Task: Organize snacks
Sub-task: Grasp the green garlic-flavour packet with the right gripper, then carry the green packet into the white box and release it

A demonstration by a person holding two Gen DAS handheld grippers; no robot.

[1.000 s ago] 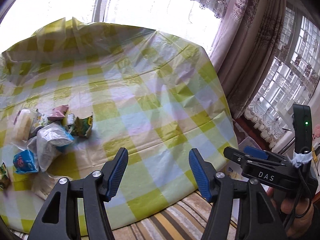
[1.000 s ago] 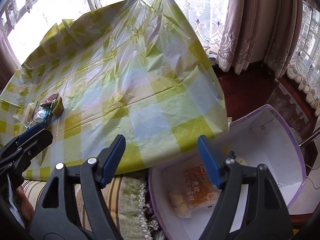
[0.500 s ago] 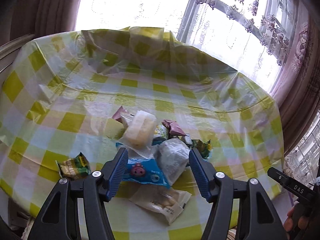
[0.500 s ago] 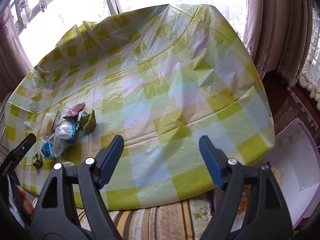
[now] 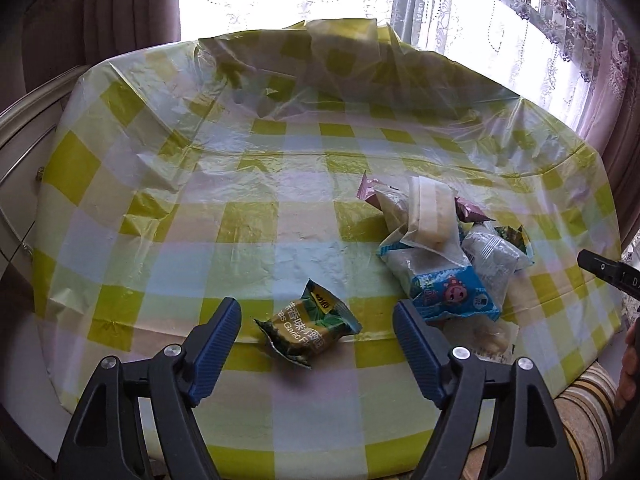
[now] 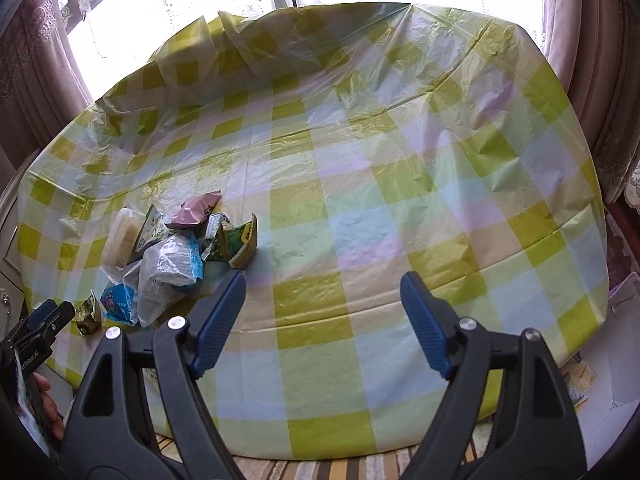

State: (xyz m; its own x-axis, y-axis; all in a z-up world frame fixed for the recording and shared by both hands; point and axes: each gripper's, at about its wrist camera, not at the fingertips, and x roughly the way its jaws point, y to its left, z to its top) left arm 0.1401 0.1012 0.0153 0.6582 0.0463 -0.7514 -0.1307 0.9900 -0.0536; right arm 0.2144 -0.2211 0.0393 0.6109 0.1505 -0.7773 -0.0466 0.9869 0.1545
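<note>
A small green snack packet [image 5: 308,328] lies alone near the front edge of the checked tablecloth [image 5: 240,208]. My left gripper [image 5: 316,312] hovers at it with its jaws opening; the packet sits between the blue pads, untouched. To its right is a pile of snacks [image 5: 444,252] with a blue pig-print packet [image 5: 448,292] in front. In the right wrist view the same pile [image 6: 172,252] lies at the left, and my right gripper [image 6: 322,284] hangs over bare cloth, its jaws opening with nothing between them.
A white box with a purple rim [image 6: 600,340] stands off the table's right edge and holds a few packets. A striped cushion [image 5: 588,404] runs below the front edge. A cabinet [image 5: 24,152] stands at the left, with curtains and windows behind.
The left gripper swung left across the table, past the pile, to the green packet, and its jaws spread wider. The right gripper swung left from the box to over the table.
</note>
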